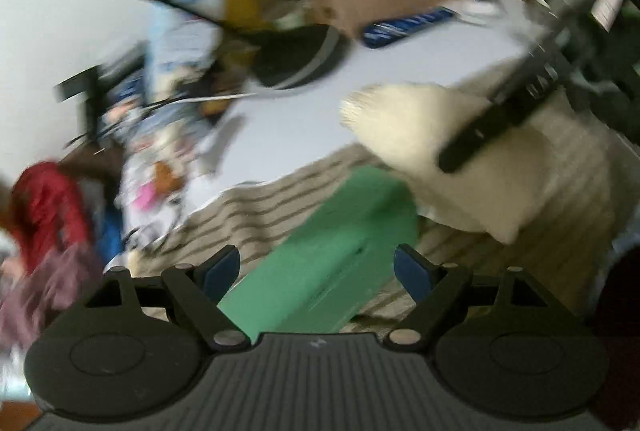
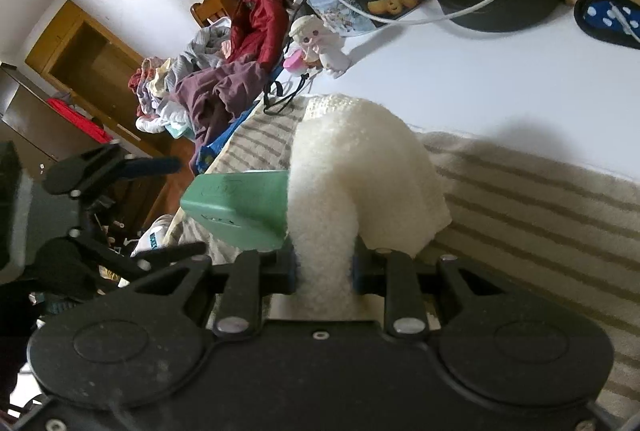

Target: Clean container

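Over the striped towel (image 2: 540, 199) on the table (image 2: 460, 79), the right tool (image 2: 324, 267) is clamped on a white cloth (image 2: 360, 159) draped against the green container (image 2: 240, 207). Left tool (image 1: 316, 267), jaws apart, straddles that container (image 1: 332, 251) in its blurred view; only the right view shows a figurine (image 2: 320, 45).

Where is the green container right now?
The green container lies on the striped towel at the table's edge; in the right wrist view it sits left of the white cloth, which drapes over its end.

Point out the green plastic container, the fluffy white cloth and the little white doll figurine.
green plastic container (image 2: 240, 209), right wrist view, its flat end face.
fluffy white cloth (image 2: 360, 159), right wrist view, top of its bulge.
little white doll figurine (image 2: 316, 39), right wrist view, its head.
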`<state>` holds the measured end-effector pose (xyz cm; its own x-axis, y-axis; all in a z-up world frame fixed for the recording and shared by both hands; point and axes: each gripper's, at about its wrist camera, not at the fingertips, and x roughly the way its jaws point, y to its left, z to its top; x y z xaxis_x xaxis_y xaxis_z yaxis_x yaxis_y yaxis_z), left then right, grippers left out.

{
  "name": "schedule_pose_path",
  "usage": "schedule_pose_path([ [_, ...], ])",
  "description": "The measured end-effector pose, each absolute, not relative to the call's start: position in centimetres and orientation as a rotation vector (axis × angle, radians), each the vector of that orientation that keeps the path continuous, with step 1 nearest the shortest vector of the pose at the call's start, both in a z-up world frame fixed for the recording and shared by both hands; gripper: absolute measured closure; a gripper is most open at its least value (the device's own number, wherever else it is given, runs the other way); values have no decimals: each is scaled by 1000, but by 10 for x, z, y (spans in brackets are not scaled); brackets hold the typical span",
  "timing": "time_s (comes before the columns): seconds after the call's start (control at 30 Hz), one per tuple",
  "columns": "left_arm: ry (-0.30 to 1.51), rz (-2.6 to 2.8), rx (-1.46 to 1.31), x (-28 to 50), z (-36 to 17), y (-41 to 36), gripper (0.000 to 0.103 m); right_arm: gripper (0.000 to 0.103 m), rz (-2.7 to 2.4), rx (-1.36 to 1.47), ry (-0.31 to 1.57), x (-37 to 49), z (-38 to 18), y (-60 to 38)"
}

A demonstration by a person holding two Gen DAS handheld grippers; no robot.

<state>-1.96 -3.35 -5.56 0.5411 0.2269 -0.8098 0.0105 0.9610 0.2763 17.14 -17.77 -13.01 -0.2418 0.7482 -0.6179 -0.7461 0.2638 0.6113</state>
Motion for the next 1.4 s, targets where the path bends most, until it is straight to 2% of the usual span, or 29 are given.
schedule_pose_path([
  [0.13,1078,21,500,0,-73,-43,19,80,1406,-8,1150,171,-130,-178],
  [0.23,1126,-78,527,11,-79,-39,19,80,1406,-7,1149,169,-132,-178],
  [0.27,1139,-113,508,14,-80,-36,26,80,1404,-3,1148,169,-133,-179],
  [0.3,1152,-137,494,17,-81,-34,38,80,1402,1,1148,170,-134,-179],
  [0.33,1165,-142,494,20,-83,-32,43,80,1400,7,1148,171,-134,-179],
  [0.6,1183,-188,544,15,-83,-36,50,80,1389,45,1159,178,-138,-183],
  [1.0,1163,-154,671,4,-91,-61,51,80,1457,84,1161,172,-149,-158],
  [1.17,1152,-173,631,6,-89,-53,50,80,1395,135,1241,174,-165,-170],
  [1.4,1227,-217,521,24,-94,-38,47,80,1388,139,1257,170,-166,-175],
])
